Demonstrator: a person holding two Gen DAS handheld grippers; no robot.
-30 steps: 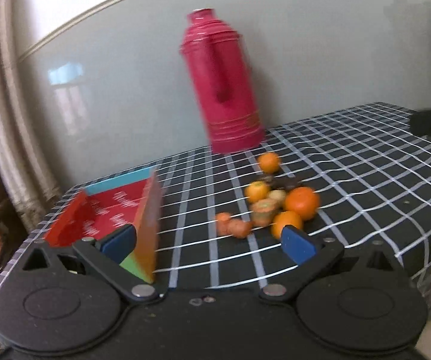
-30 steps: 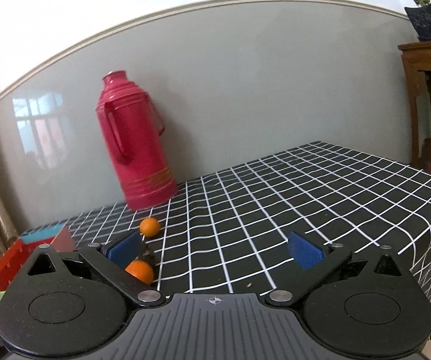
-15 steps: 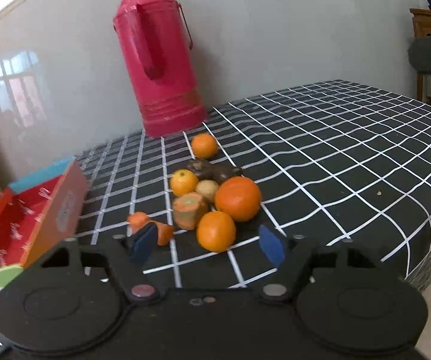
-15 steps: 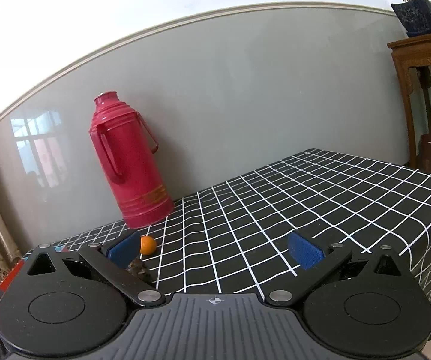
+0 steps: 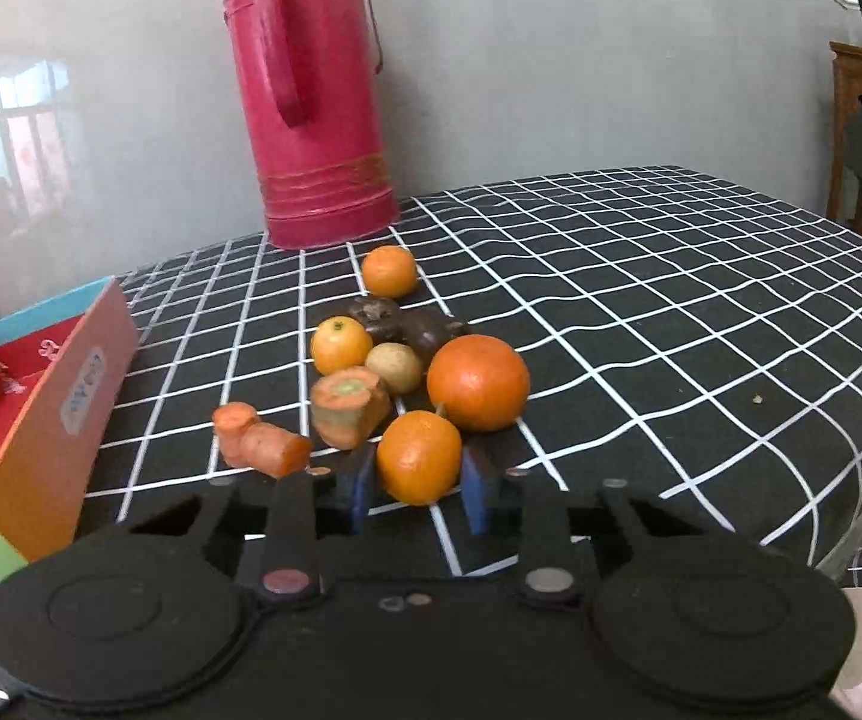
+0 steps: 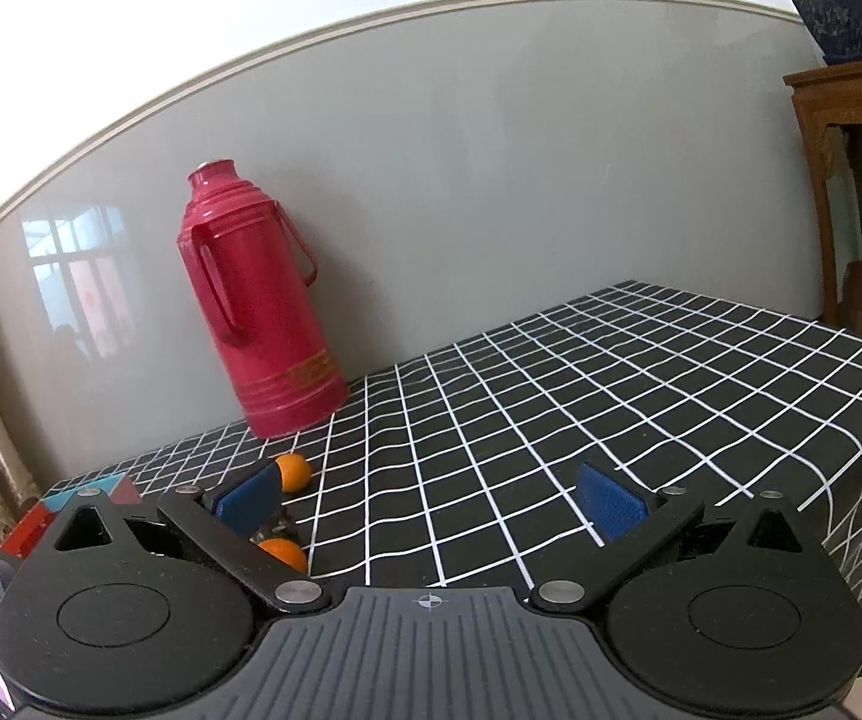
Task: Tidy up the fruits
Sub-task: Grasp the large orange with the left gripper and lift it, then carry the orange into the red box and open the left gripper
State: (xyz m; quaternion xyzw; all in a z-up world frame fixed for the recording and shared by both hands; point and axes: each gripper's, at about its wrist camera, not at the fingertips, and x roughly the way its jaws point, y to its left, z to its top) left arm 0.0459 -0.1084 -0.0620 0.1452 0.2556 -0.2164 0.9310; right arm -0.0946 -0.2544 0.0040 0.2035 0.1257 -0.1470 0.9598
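Your left hand-held gripper point(image 5: 419, 495) has its pads closed against the nearest orange point(image 5: 418, 457) on the counter point(image 5: 670, 312); your right hand-held gripper point(image 6: 431, 495) gapes wide, holding nothing.

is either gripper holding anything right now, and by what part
The left gripper has its fingers on either side of the nearest orange, at its middle; firm contact cannot be told. The right gripper is open, holding nothing.

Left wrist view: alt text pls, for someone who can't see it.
The left gripper has its jaws either side of a small orange at the near edge of a fruit pile on a checked tablecloth. A red box sits left, a pink thermos behind.
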